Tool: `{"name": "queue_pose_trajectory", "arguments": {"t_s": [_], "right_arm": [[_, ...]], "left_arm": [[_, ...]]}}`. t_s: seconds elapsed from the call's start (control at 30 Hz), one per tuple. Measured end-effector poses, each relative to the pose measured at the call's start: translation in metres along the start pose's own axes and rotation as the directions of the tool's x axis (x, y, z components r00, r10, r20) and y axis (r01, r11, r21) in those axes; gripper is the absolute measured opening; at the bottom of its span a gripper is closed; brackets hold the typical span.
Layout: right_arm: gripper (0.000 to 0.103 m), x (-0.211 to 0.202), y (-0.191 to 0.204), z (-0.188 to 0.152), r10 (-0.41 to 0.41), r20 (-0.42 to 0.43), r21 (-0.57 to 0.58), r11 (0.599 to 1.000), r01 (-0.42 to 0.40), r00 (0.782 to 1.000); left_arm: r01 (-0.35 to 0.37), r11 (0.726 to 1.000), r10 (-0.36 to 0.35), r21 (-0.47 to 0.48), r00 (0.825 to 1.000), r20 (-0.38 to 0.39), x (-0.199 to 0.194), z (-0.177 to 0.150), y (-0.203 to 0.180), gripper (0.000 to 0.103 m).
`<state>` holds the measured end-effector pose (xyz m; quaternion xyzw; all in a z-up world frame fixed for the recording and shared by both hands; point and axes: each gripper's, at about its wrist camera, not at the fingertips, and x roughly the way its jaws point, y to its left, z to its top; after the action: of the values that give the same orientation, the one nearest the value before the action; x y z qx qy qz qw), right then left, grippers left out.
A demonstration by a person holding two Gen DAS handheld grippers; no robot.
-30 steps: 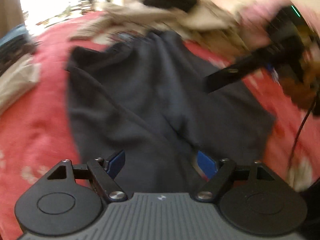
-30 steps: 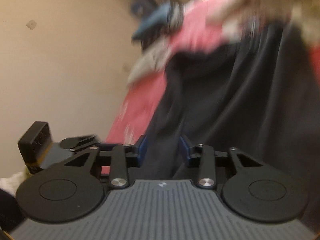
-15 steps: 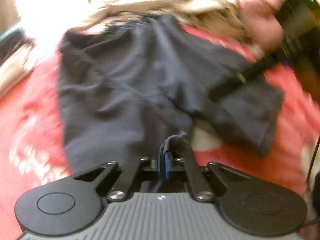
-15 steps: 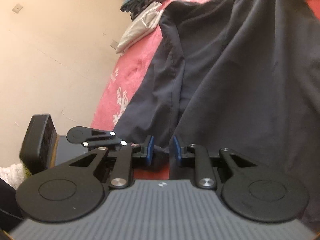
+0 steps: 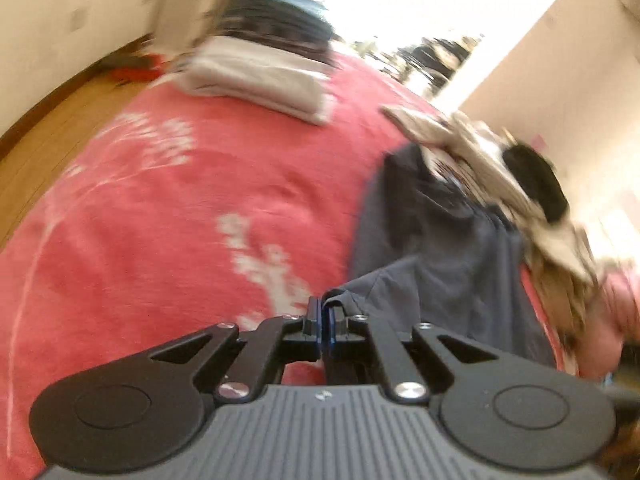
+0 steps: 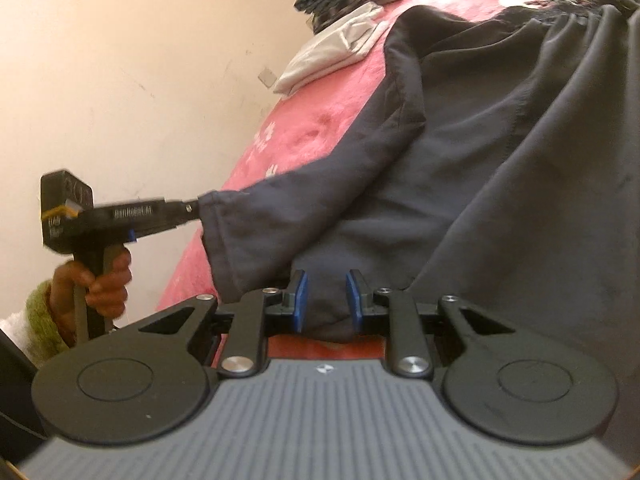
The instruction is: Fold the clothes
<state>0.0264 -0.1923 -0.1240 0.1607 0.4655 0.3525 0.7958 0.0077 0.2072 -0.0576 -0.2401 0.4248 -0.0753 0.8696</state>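
On the pink blanket: dark shorts (image 6: 500,152) lie spread over the pink blanket (image 5: 168,216), waistband at the far end, hems toward the cameras.
Landmark: the shorts; every place below is given from them.
Left gripper (image 5: 322,322): pressed together on a hem corner of the shorts, at their near left edge; a fold of dark cloth sticks up between the blue pads. From the right wrist view the same tool (image 6: 192,210) draws that hem out sideways, off the blanket's edge, with the person's hand (image 6: 100,280) on its handle.
Right gripper (image 6: 327,300): jaws narrowly parted, with bunched dark cloth of the other leg's hem between the blue pads; the pads appear to press on that bunch, so I read it as a pinch.
Beyond the shorts: a folded stack of clothes (image 5: 264,60) well apart past the far left, and a loose heap of unfolded clothes (image 5: 500,184) touching the waistband.
Step in hand: both hem corners taken, the garment being pulled flat and taut before the first fold, by my judgement.
Next move calls for: both hands keeping their pinch and moving together, carrying one leg over the other or the hems toward the waistband, with even tension so the cloth does not bunch.
Risk: the left pinch holds only a thin edge, which could slip under a sharp tug.
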Motion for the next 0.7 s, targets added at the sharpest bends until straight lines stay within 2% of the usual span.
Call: {"name": "queue_pose_trajectory", "arguments": {"t_s": [0.23, 0.43, 0.53, 0.63, 0.7], "right_arm": [[0.02, 0.022, 0.023, -0.005, -0.018, -0.028, -0.198, 0.98, 0.012, 0.999], [0.022, 0.038, 0.044, -0.017, -0.022, -0.068, -0.385, 0.923, -0.006, 0.997], [0.022, 0.046, 0.058, -0.028, -0.025, -0.114, -0.528, 0.848, -0.04, 0.993], [0.022, 0.054, 0.074, -0.043, -0.042, -0.146, -0.675, 0.735, -0.068, 0.988], [0.023, 0.06, 0.078, -0.046, -0.048, -0.158, -0.716, 0.694, -0.081, 0.986]], "left_arm": [[-0.063, 0.982, 0.073, -0.177, 0.996, 0.049, 0.003, 0.013, 0.048, 0.004], [-0.097, 0.959, 0.112, -0.265, 0.993, 0.041, 0.016, 0.018, 0.084, 0.004], [-0.105, 0.956, 0.12, -0.276, 0.992, 0.038, 0.024, 0.02, 0.091, 0.004], [-0.104, 0.953, 0.119, -0.284, 0.992, 0.036, 0.029, 0.023, 0.093, 0.004], [-0.105, 0.954, 0.12, -0.282, 0.992, 0.037, 0.033, 0.025, 0.092, 0.004]]}}
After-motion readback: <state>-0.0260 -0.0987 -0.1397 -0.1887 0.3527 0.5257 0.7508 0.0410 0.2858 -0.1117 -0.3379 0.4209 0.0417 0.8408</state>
